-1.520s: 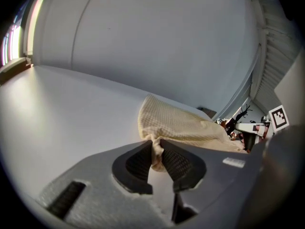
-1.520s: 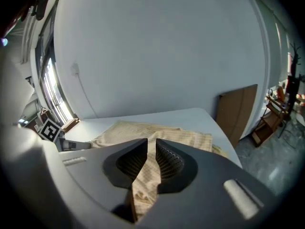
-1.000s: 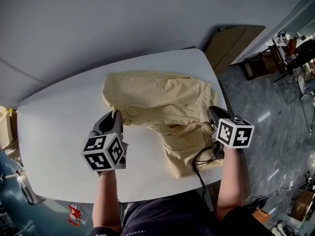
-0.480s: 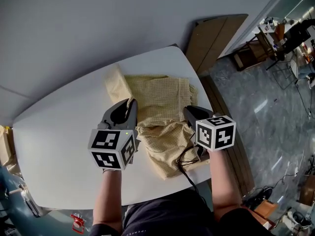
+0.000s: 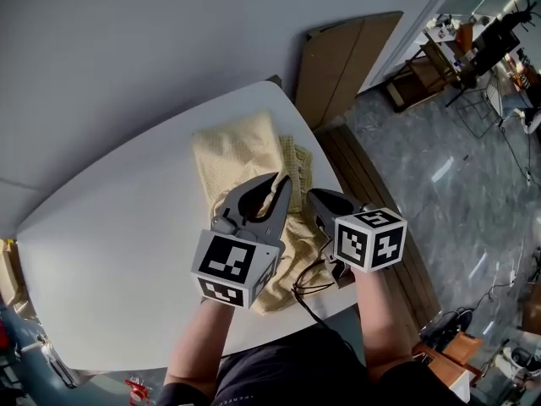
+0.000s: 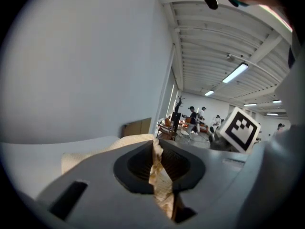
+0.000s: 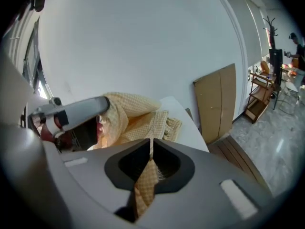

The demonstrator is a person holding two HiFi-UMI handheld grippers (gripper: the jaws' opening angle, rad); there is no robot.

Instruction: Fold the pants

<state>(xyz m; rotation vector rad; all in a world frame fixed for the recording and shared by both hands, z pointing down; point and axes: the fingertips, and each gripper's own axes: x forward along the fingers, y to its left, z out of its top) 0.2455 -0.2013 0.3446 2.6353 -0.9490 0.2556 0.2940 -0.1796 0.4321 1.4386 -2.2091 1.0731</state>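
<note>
The yellow checked pants [image 5: 237,150] lie bunched at the right end of the white table [image 5: 110,252]. My left gripper [image 5: 281,180] is raised over them and shut on a fold of the cloth [image 6: 159,185], which hangs between its pads. Just to its right, my right gripper [image 5: 311,195] has been closing its jaws on another edge of the pants [image 7: 145,180], and the pads now pinch it. In the right gripper view the left gripper [image 7: 71,111] shows at the left, with cloth draped from it.
A black cable [image 5: 308,290] loops over the cloth near the table's front edge. A brown board [image 5: 334,57] leans on the wall behind the table's right end. The grey floor [image 5: 439,167] drops away right of the table edge, with furniture far off.
The left gripper has swung right and up with its hold on the pants, drawing the cloth over itself until it stands next to the right gripper. The right gripper has hardly shifted.
</note>
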